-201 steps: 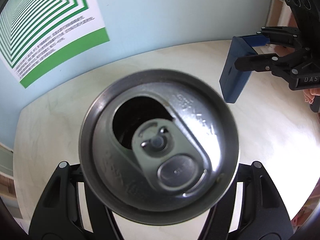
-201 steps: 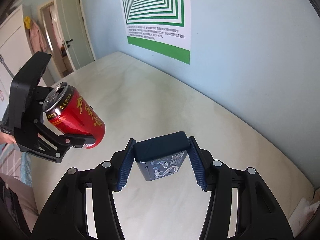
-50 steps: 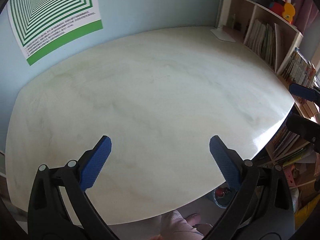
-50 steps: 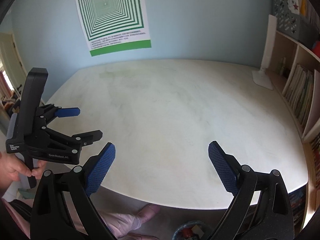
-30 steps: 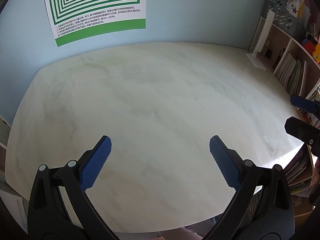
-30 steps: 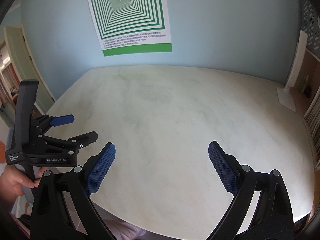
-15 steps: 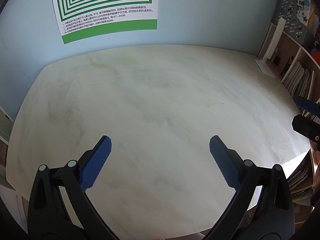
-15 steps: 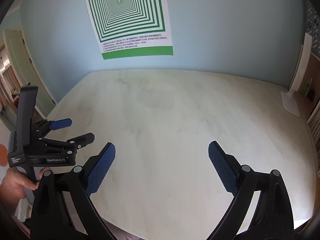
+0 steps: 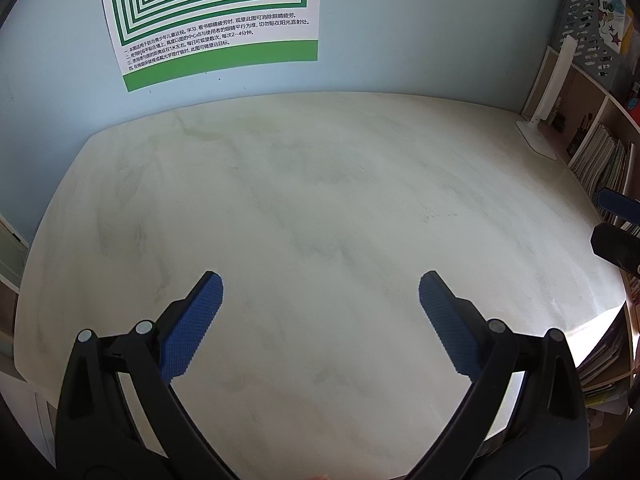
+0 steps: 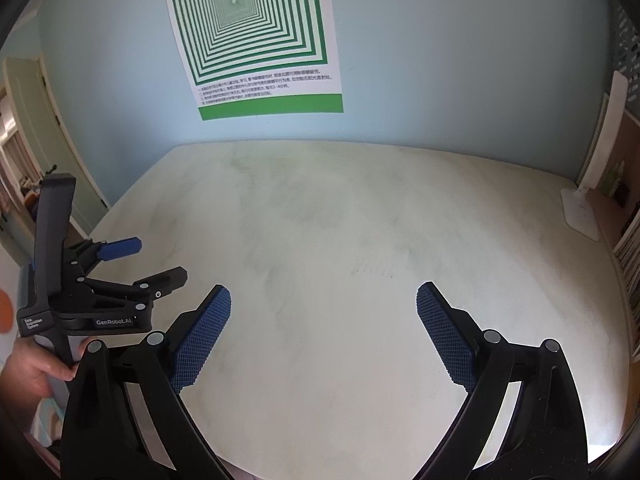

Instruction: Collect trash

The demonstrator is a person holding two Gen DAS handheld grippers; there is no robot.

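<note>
**Both grippers empty over a bare tabletop**

Left wrist view shows the left gripper (image 9: 320, 312) with its blue pads spread wide and nothing between them; the right gripper (image 10: 323, 320) is likewise wide apart and empty in its own view. No trash is visible anywhere on the table (image 9: 320, 200) — the pale marbled surface looks bare from the wall to the near edge, so whatever was to be collected is not in either picture.

Judging from that, the pick-ups seem finished, and the step in hand is a final check. To do it well, sweep both cameras slowly across the table's corners and edges — the fisheye rims are where a small scrap could hide — and keep the jaws apart so they are ready if something turns up.

Around the table: a green-striped poster (image 10: 256, 36) on the blue wall, a white lamp base (image 9: 536, 140) at the far right corner, and bookshelves (image 9: 600, 152) just beside that edge. The person's hand (image 10: 32, 368) holds the left gripper's handle. Nothing blocks either gripper.
</note>
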